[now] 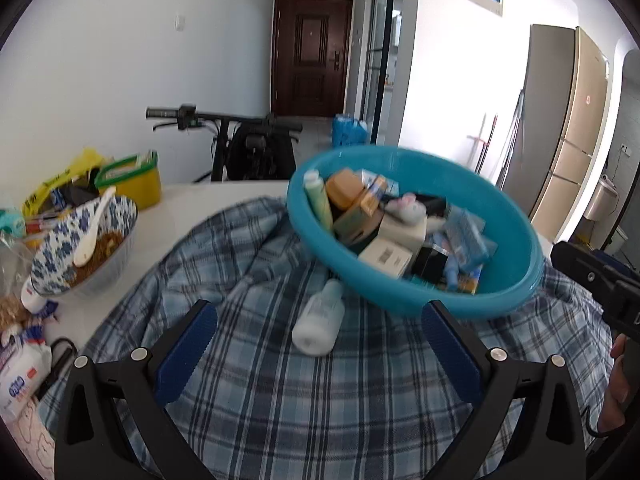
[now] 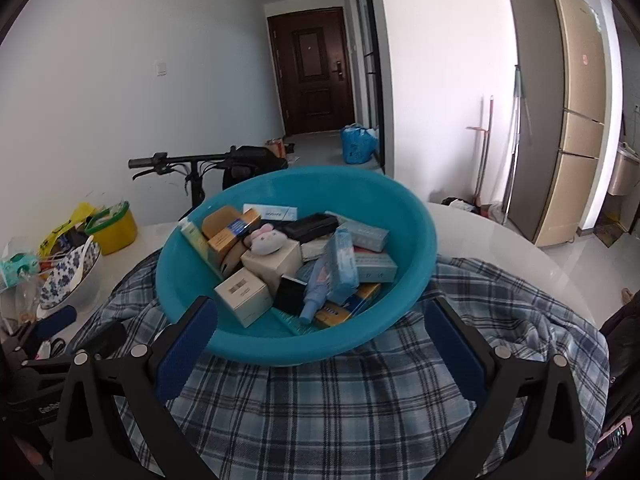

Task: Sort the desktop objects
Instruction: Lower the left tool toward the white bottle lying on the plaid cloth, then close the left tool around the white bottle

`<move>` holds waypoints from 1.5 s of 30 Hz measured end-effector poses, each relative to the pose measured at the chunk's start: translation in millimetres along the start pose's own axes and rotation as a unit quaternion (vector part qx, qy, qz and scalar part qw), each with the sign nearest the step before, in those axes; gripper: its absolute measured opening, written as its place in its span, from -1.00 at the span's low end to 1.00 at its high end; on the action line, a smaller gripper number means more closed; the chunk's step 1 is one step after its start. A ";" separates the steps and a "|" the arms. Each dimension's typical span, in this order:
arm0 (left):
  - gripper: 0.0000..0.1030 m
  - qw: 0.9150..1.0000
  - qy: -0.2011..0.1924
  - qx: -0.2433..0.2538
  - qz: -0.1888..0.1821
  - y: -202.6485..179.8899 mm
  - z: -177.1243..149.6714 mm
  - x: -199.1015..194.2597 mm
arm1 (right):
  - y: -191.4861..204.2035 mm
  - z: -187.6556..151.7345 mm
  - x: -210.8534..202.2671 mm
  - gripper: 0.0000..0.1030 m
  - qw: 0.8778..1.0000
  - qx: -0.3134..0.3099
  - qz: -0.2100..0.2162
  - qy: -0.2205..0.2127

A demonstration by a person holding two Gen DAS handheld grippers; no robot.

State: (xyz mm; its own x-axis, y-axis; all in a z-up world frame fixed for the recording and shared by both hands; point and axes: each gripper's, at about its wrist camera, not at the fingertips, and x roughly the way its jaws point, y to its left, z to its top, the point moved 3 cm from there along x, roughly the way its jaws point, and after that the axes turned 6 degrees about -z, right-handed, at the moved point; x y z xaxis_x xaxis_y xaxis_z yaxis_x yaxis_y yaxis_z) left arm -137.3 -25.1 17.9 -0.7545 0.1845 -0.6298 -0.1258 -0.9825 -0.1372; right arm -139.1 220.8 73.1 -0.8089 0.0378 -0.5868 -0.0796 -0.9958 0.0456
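From the left wrist view, the left tool (image 1: 320, 344) hangs with its blue-padded fingers spread wide apart and nothing between them, above a blue plaid cloth (image 1: 320, 400) spread over the white table (image 1: 192, 216). A white bottle (image 1: 320, 318) lies on its side on the cloth, just in front of the tool and touching the near underside of a teal basin (image 1: 516, 240), which sits tilted and holds a heap of small boxes, tubes and a plush toy (image 1: 408, 206). At the left stand a blue-patterned bowl (image 1: 52, 264) with a white spoon (image 1: 94, 232) in it, and a yellow container (image 1: 136, 182) behind. From the right wrist view, the right tool (image 2: 320, 344) is likewise spread open and empty, its fingers flanking the near rim of the basin (image 2: 416, 220), which rests on the cloth (image 2: 340, 412); whether they touch it I cannot tell
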 end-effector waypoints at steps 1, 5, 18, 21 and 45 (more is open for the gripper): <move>1.00 1.000 0.007 -0.002 0.000 1.6 -3.3 2.5 | 2.1 -1.6 1.1 1.00 1.000 -0.003 0.003 0.004; 1.00 1.000 0.021 -0.004 0.000 6.2 -9.4 6.3 | 8.8 -6.7 5.2 1.00 1.000 -0.011 0.005 0.012; 0.99 0.996 0.052 0.065 -0.018 17.8 -4.5 34.5 | 6.8 -22.6 24.7 1.00 0.999 -0.009 0.003 0.045; 0.82 0.994 0.069 0.078 -0.029 13.3 -7.4 47.9 | -4.6 -33.5 31.9 1.00 0.998 -0.003 -0.006 0.063; -0.17 0.983 0.154 0.103 -0.015 5.3 -33.5 135.1 | -74.8 -78.9 59.8 1.00 0.989 0.052 -0.045 0.134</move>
State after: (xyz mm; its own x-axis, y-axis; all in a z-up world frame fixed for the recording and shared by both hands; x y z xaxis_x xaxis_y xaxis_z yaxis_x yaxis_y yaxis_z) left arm -218.3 -4.6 -93.5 -0.5210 0.1808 -0.8342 -0.2959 -0.9549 -0.0222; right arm -135.5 290.9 -29.2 -0.6140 0.0881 -0.7844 -0.2148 -0.9749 0.0587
